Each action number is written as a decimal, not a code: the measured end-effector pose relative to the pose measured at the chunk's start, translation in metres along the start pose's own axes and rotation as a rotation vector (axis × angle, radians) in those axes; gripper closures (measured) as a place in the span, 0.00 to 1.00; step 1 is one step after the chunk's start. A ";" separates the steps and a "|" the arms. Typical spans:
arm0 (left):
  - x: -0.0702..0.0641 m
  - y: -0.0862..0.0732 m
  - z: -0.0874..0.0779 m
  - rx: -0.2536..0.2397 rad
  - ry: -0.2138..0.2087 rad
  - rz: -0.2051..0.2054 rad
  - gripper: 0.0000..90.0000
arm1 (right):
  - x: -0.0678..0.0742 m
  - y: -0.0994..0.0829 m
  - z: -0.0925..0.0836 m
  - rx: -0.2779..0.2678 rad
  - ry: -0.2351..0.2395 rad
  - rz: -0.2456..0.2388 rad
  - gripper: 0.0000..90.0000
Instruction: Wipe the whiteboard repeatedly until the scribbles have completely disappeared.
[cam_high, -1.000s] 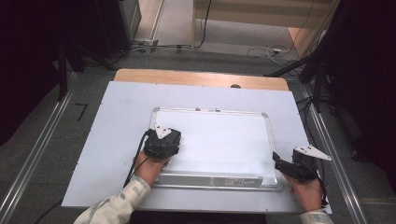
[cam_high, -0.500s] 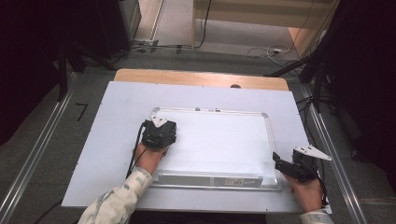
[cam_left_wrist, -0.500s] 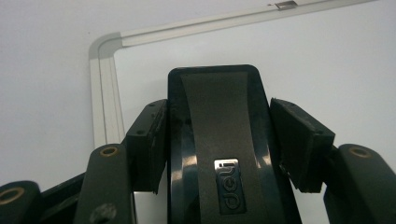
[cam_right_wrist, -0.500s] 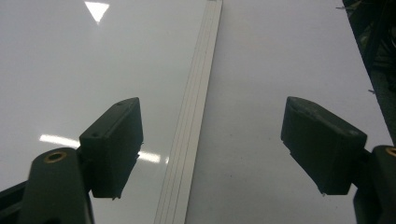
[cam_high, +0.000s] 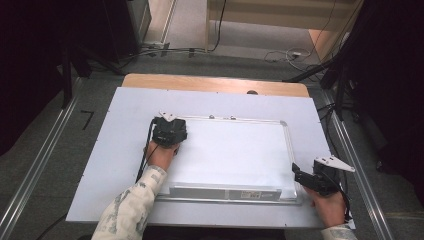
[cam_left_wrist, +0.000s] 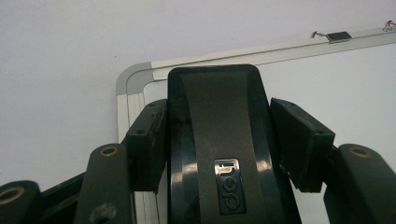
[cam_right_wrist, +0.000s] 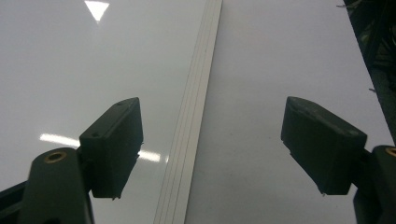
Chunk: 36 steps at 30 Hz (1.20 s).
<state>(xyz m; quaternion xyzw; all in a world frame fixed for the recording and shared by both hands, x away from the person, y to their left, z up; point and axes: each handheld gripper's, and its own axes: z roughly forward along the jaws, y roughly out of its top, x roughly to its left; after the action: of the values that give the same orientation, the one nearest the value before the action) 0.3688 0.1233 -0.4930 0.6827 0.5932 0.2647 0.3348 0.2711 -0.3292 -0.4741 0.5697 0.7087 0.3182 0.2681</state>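
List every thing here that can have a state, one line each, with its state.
whiteboard: flat on the table, surface wiped blank.
black eraser: clamped, at the board's far left corner.
left gripper: shut on the eraser.
right gripper: open, empty, jaws astride the board's right frame edge.

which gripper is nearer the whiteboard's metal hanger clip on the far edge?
Left. The left gripper sits at that edge's corner, near the clip; the right gripper is at the whiteboard's near right corner.
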 end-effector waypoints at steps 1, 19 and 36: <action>0.000 0.000 0.000 0.001 0.001 -0.003 0.45 | 0.000 0.000 0.000 0.000 0.000 0.000 0.22; -0.023 -0.055 -0.062 0.011 -0.155 0.115 0.44 | 0.002 0.000 0.001 0.004 0.000 -0.005 0.22; -0.034 -0.034 -0.039 0.028 -0.188 0.138 0.44 | 0.003 0.001 0.002 0.005 0.003 -0.007 0.22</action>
<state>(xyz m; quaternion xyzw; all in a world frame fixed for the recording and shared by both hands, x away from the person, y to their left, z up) 0.3126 0.0976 -0.4934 0.7483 0.5145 0.2133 0.3604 0.2724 -0.3263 -0.4744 0.5671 0.7120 0.3165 0.2668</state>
